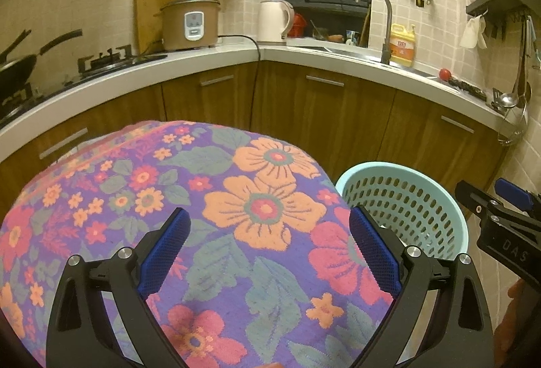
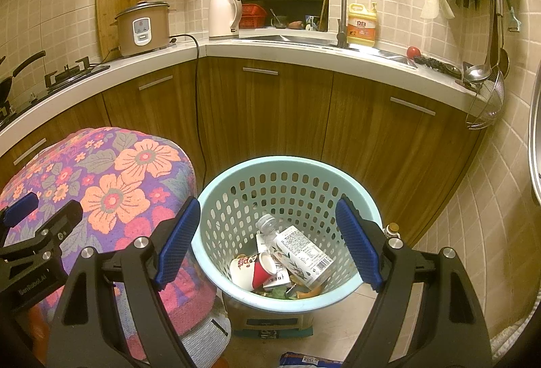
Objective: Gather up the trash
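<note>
A light-blue perforated trash basket [image 2: 287,170] stands on the floor beside a stool covered with a floral cloth [image 2: 111,185]. In the basket lie a clear plastic bottle with a printed label [image 2: 297,253], a red and white paper cup [image 2: 253,270] and scraps. My right gripper [image 2: 268,244] is open and empty above the basket. My left gripper [image 1: 268,254] is open and empty over the floral cloth [image 1: 236,215], with the basket [image 1: 402,199] at its right. No trash shows on the cloth.
Wooden cabinets with a white counter [image 2: 304,53] curve behind. On it stand a rice cooker [image 2: 142,28], a kettle [image 2: 223,16], a sink tap [image 2: 338,2] and a yellow detergent bottle [image 2: 361,24]. A cardboard box [image 2: 270,322] is under the basket.
</note>
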A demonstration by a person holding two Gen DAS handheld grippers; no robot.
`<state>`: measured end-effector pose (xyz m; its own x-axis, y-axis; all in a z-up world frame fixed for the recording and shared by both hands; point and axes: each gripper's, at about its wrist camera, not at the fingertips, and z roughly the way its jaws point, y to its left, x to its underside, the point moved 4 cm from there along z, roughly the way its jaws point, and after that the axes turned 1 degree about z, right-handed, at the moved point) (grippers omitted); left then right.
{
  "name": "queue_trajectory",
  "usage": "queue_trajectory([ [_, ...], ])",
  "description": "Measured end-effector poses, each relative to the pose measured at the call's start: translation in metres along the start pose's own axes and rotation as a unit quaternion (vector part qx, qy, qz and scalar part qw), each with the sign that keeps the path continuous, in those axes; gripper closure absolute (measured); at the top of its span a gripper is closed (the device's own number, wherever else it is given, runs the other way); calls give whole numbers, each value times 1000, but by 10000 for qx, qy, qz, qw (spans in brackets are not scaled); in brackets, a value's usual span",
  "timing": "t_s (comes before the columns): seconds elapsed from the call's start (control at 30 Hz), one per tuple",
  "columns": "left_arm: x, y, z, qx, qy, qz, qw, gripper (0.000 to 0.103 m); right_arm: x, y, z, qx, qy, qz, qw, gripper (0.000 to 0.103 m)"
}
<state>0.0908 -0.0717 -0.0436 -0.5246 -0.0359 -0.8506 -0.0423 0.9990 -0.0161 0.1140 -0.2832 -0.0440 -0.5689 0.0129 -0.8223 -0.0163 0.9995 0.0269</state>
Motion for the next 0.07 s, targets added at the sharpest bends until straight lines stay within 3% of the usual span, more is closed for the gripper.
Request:
queue_trajectory([
  [0.07,0,0,1,-4,20,1,10000,11,0,0,0,2,-2,0,10000,25],
])
